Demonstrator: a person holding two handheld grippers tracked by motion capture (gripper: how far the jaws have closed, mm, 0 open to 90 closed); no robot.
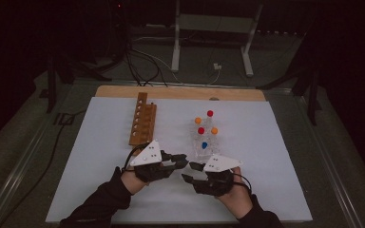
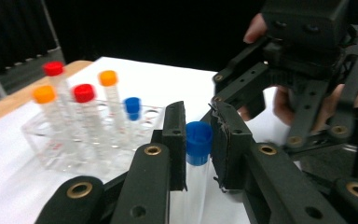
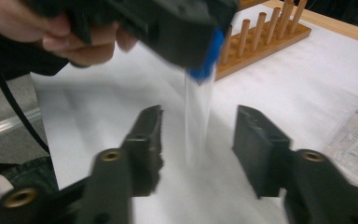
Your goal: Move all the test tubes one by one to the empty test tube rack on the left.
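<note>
White sheet (image 1: 100,156) covers table; left claw (image 2: 198,144) pinches blue-capped tube (image 2: 198,140), right claw (image 3: 198,140) spread.

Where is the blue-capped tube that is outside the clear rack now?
In the left gripper view, the blue-capped tube is clamped in the left tongs, right of the clear rack; the open right tongs flank its body.

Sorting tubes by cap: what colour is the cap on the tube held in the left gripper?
Blue. The cap shows best in the left gripper view, clamped in the left gripper.
</note>
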